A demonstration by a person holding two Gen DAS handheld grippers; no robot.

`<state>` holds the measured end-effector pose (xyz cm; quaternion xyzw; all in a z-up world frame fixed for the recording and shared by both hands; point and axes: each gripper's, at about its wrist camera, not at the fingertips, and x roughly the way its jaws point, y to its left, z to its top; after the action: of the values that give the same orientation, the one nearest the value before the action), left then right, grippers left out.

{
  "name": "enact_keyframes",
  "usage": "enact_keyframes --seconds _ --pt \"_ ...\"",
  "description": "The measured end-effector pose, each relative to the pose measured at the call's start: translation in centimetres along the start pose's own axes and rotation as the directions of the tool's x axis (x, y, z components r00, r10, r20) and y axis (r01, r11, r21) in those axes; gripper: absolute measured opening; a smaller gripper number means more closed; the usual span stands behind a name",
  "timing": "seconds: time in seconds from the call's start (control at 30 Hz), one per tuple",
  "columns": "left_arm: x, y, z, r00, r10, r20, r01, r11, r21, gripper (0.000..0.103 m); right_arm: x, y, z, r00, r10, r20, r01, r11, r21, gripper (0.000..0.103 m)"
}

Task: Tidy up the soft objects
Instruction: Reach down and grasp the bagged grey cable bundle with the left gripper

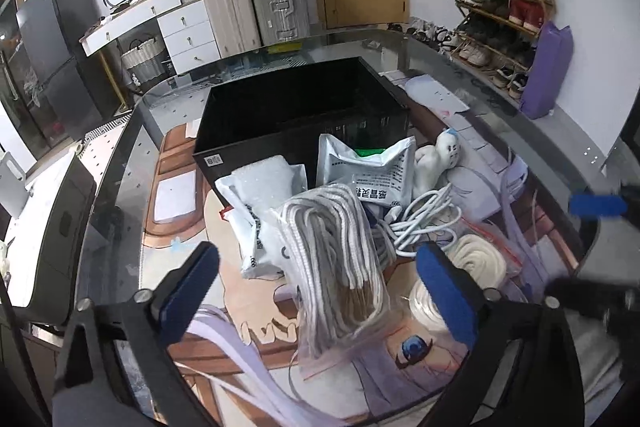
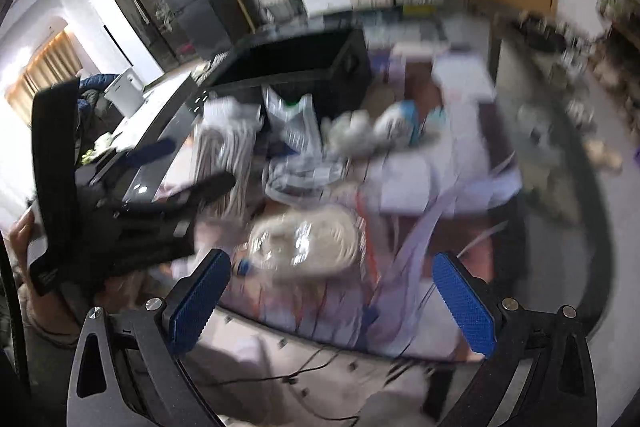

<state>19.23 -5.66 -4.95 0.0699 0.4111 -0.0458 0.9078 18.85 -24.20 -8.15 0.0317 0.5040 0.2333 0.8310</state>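
- Black bin stands open-topped at the far side of the glass surface; judged the destination for the soft items, which lie heaped just before its near wall.
- Left gripper: blue pads apart, nothing clamped. A bagged bundle of cord lies between them, untouched as far as the view shows; the pads straddle it, probably to close on its width.
- Right gripper: pads apart, empty, poised above a bagged coil of rope. This view is blurred, so contact cannot be told.
- Pile: two silver-white pouches, a white cable, and a plush toy lying close together, some overlapping.
- Printed mat under the pile covers the surface.
- Judgement: sorting is at an early stage, since the bin shows nothing inside from this view and every item is outside it.
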Motion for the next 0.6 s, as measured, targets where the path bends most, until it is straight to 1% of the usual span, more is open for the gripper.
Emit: enact_keyframes --seconds 0.03,0.07,0.1,0.13,0.17,0.2,0.23,0.27,0.33,0.4,0.47,0.53,0.57,0.6 --pt "0.6 -0.1 0.0 1.0 0.012 -0.016 -0.012 1.0 0.005 0.083 0.4 -0.1 -0.2 1.0 0.016 -0.015 -0.016 1.0 0.013 0.103" --pt "1.0 -0.1 0.0 0.999 0.015 -0.031 -0.015 1.0 0.006 0.076 1.0 -0.5 -0.4 0.998 0.04 -0.042 -0.038 0.999 0.037 0.103" --pt "1.5 -0.2 -0.1 0.999 0.012 -0.053 -0.011 1.0 0.006 0.06 1.5 -0.8 -0.6 0.997 0.052 -0.059 -0.049 0.997 0.056 0.103" --pt "1.8 -0.1 -0.3 0.997 -0.006 -0.079 0.006 1.0 0.001 0.055 1.7 -0.8 -0.7 0.996 0.06 -0.071 -0.055 0.996 0.071 0.103" --pt "1.6 0.1 -0.4 0.997 -0.007 -0.078 0.007 1.0 -0.003 0.054 2.2 -1.1 -0.9 0.993 0.078 -0.09 -0.069 0.992 0.103 0.103" --pt "1.2 0.2 -0.5 0.997 -0.023 -0.073 0.022 1.0 -0.011 0.05 2.5 -0.9 -0.9 0.991 0.09 -0.103 -0.077 0.989 0.123 0.103" --pt "1.0 0.3 -0.5 0.997 -0.032 -0.072 0.031 0.999 -0.015 0.045 2.9 -1.0 -0.9 0.987 0.108 -0.117 -0.091 0.985 0.147 0.103" --pt "0.6 0.5 -0.6 0.997 -0.045 -0.067 0.044 0.999 -0.02 0.042 3.1 -0.9 -0.7 0.985 0.121 -0.123 -0.1 0.982 0.158 0.103" --pt "0.1 0.9 -0.7 0.996 -0.057 -0.064 0.055 0.998 -0.022 0.031 3.6 -0.6 -0.2 0.983 0.13 -0.127 -0.108 0.98 0.17 0.103" --pt "-0.4 1.4 -1.0 0.995 -0.072 -0.064 0.071 0.997 -0.029 0.028 4.2 -0.1 0.2 0.988 0.095 -0.122 -0.077 0.986 0.149 0.102" --pt "-0.3 1.6 -1.0 0.994 -0.085 -0.067 0.083 0.996 -0.036 0.028 4.6 0.1 0.5 0.99 0.068 -0.127 -0.048 0.987 0.152 0.103" --pt "-0.1 1.3 -1.1 0.994 -0.081 -0.074 0.08 0.997 -0.022 0.029 4.9 0.0 0.9 0.991 0.044 -0.125 -0.021 0.984 0.175 0.103" --pt "0.1 1.1 -1.3 0.994 -0.074 -0.077 0.073 0.997 -0.016 0.032 4.8 -0.1 1.2 0.992 0.037 -0.12 -0.015 0.984 0.18 0.103" --pt "0.3 0.9 -1.4 0.996 -0.053 -0.075 0.052 0.999 -0.018 0.049 4.7 -0.1 1.3 0.993 0.034 -0.116 -0.012 0.983 0.183 0.103"
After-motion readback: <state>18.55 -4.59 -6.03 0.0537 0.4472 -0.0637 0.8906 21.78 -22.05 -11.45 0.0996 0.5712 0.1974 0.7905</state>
